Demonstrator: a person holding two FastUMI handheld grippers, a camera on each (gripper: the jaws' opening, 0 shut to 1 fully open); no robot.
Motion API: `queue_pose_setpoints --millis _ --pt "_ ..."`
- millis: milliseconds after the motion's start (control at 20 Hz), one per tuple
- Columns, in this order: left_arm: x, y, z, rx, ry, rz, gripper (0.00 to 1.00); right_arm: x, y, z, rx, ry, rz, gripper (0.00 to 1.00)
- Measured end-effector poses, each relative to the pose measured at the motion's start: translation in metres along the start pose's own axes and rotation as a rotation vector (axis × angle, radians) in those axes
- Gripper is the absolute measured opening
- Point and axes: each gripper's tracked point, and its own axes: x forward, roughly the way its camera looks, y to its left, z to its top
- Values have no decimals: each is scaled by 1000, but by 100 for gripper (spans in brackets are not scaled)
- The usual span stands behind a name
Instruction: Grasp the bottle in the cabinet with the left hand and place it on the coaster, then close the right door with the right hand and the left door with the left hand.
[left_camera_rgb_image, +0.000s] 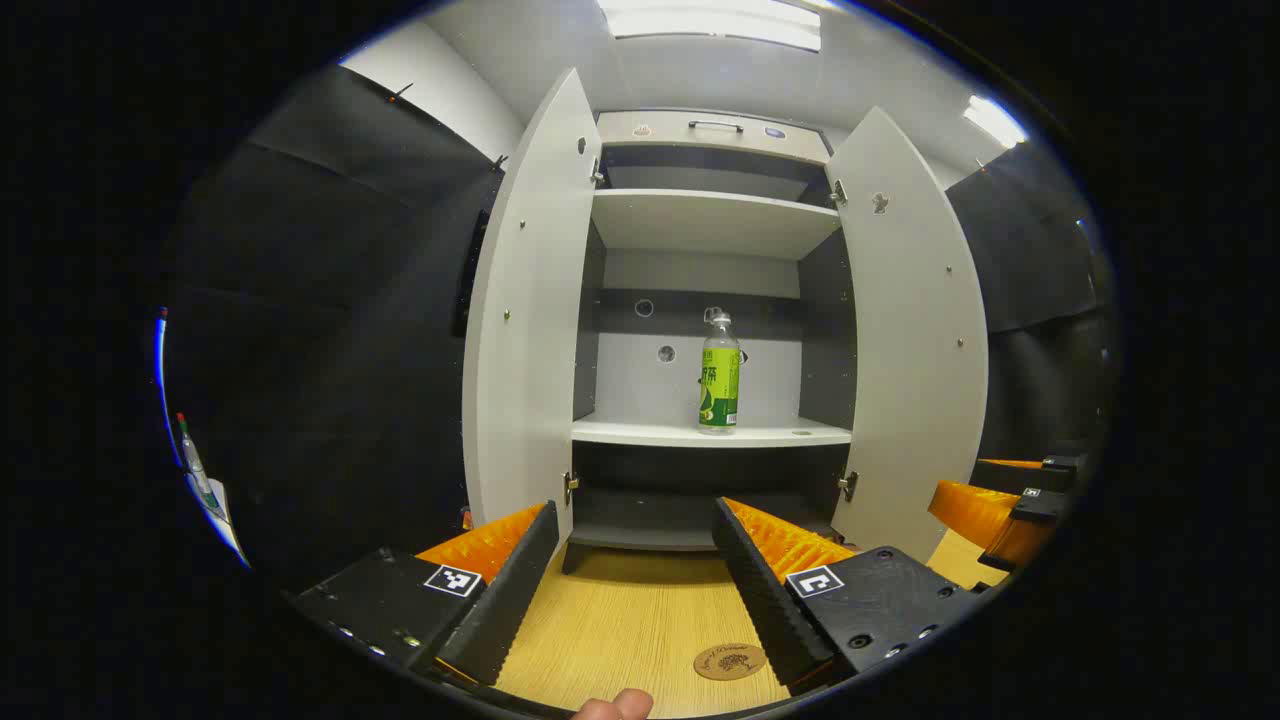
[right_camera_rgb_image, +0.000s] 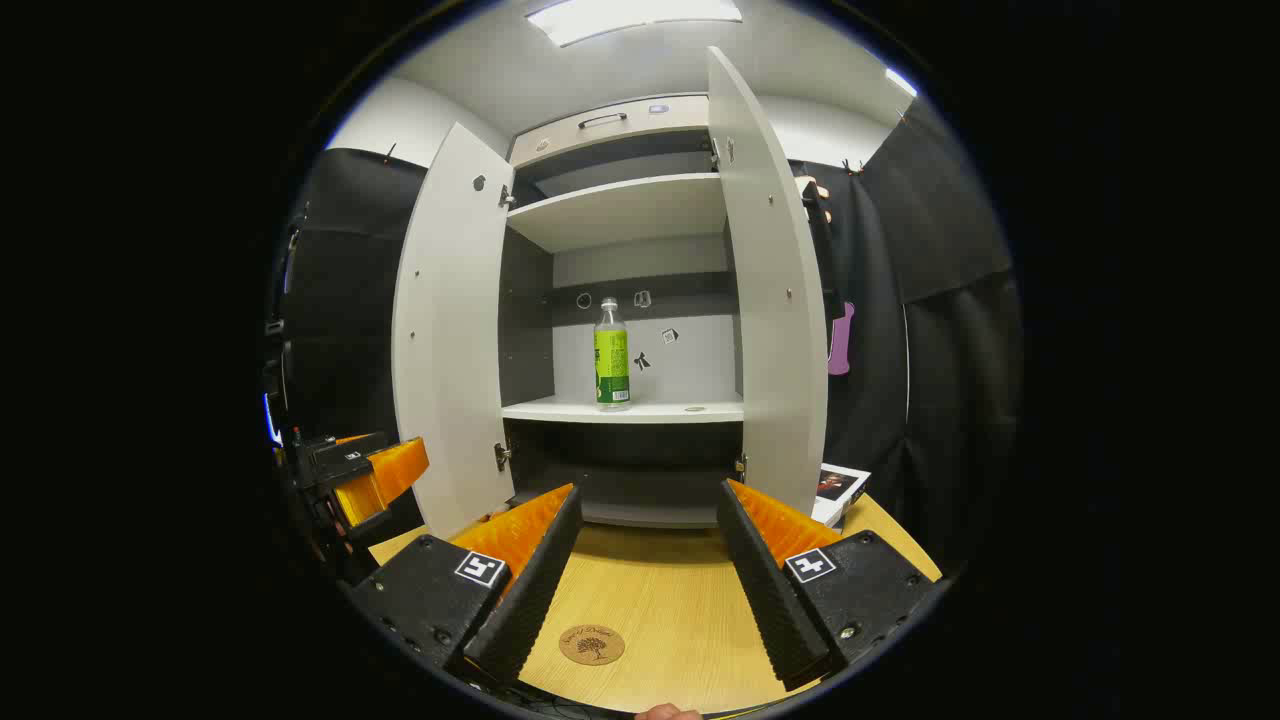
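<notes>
Pale wood grain covers the counter (left_camera_rgb_image: 620, 620), where the round coaster (left_camera_rgb_image: 729, 661) lies near the front edge, ready to receive the bottle (left_camera_rgb_image: 719, 373). That bottle stands upright on the cabinet's middle shelf (left_camera_rgb_image: 640, 432), a little right of centre, with both doors swung wide so a reach can go straight in. The left hand-held gripper (left_camera_rgb_image: 632, 570) hovers low over the counter, fingers apart and gripping nothing, aimed at the shelf. The right hand-held gripper (right_camera_rgb_image: 648, 560) waits likewise spread, probably idle until the right door (right_camera_rgb_image: 765, 300) needs pushing.
</notes>
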Motion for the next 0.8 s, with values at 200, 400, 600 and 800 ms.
queue_pose_setpoints --millis 200,400,600,800 --pt "1 0 1 -1 -4 1 95 2 1 4 -2 -11 -2 84" --pt "2 -1 2 2 -6 -5 95 0 -2 1 2 -2 -8 84" --pt "3 -1 3 5 0 -9 94 1 -1 4 8 -3 -7 84" --pt "3 4 5 11 -7 8 95 0 1 7 2 -13 -4 84"
